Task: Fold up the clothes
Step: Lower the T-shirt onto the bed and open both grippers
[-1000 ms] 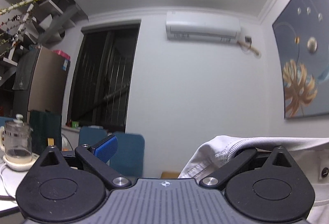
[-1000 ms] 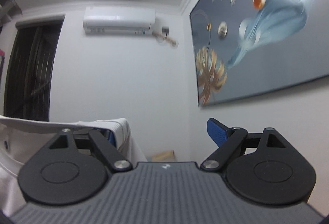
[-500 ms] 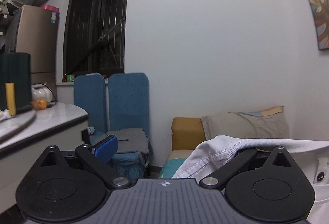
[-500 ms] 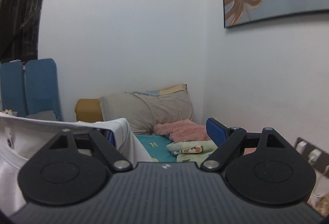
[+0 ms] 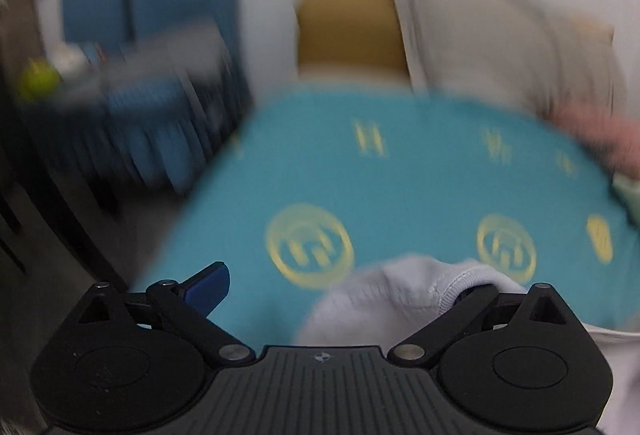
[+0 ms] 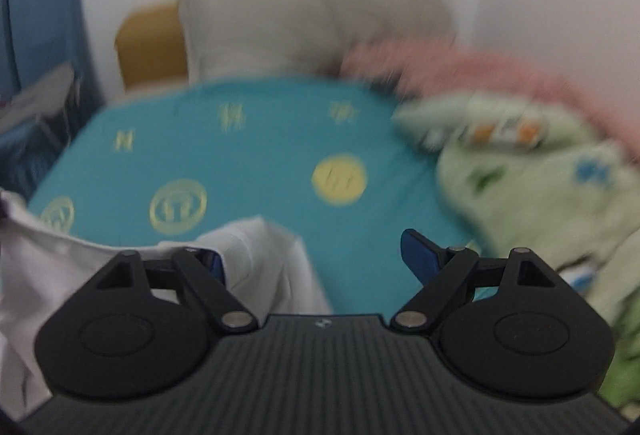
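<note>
A white garment (image 5: 396,295) hangs between my two grippers above a teal bed sheet (image 5: 400,175). In the left wrist view its ribbed edge drapes over the right finger of my left gripper (image 5: 340,287), whose jaws stand wide apart. In the right wrist view the same white garment (image 6: 248,251) drapes over the left finger of my right gripper (image 6: 316,255), also wide apart. The blue fingertip pads (image 6: 416,251) on the free sides are bare. Both views are motion-blurred.
The teal sheet with yellow circle prints (image 6: 240,163) covers the bed. A grey pillow (image 6: 260,27) and a yellow cushion (image 5: 348,31) lie at the head. A pink blanket (image 6: 480,75) and a green quilt (image 6: 540,175) sit at the right. Blue folding chairs (image 5: 120,35) stand left.
Both grippers have swung down from the ceiling and wall toward the bed, carrying the white garment with them. The jaws have kept the same spread.
</note>
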A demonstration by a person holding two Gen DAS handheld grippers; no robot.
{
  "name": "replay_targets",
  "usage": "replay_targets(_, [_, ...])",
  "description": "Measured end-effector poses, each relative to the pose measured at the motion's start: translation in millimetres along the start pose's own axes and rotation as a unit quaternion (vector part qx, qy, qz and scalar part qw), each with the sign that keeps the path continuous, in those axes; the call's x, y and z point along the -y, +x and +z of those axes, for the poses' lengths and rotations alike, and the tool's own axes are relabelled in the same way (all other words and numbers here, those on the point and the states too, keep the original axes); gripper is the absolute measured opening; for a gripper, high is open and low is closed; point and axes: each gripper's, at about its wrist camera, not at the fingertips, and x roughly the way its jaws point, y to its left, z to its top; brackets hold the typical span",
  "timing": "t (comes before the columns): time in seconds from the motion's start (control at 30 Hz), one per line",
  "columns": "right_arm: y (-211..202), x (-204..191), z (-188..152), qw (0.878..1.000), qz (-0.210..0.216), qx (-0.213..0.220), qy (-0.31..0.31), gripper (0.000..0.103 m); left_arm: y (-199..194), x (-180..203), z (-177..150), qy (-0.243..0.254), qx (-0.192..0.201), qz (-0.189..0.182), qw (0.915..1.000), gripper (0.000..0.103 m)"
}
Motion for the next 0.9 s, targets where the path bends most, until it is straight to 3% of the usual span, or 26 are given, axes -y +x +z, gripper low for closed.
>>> replay_targets(0.1, [32.1,-3.9,-5.3,0.992,0.106,-0.062,0.028,0.085,15.0,5.0,-8.6,0.025,-0.035,-0.051,0.9978,0.100])
replay_targets(0.13, [36.1,-5.5,-6.5,0.988,0.132,-0.068,0.039,0.085,19.9,6.6,-11.5,0.034,-0.047,-0.067,0.9961,0.100])
replay_targets(0.17, [31.8,-7.6,-7.3,0.987,0.140,-0.055,0.049,0.085,13.1,7.4,-13.9,0.045,-0.034,-0.071,0.9959,0.101])
replay_targets(0.27, [11.1,-11.8,-9.3,0.990,0.126,-0.016,0.070,0.085,-10.9,7.2,-22.2,0.073,0.003,-0.079,0.9942,0.103])
replay_targets(0.37, [-27.8,-7.3,-14.5,0.991,0.104,0.037,0.078,0.085,-48.6,-4.6,-41.8,0.065,0.038,-0.096,0.9926,0.103])
replay_targets(0.57, [-135.0,-9.8,-65.4,0.989,0.098,0.074,0.077,0.085,-139.1,-33.8,-104.5,0.053,0.092,-0.100,0.9893,0.103])
replay_targets(0.73, [-227.4,-13.6,-110.7,0.988,0.093,0.100,0.075,0.085,-223.3,-59.5,-179.8,0.046,0.112,-0.104,0.9872,0.103])
replay_targets(0.9, [-318.8,-17.1,-156.0,0.985,0.089,0.127,0.072,0.085,-312.7,-85.2,-234.8,0.021,0.111,-0.103,0.9882,0.103])
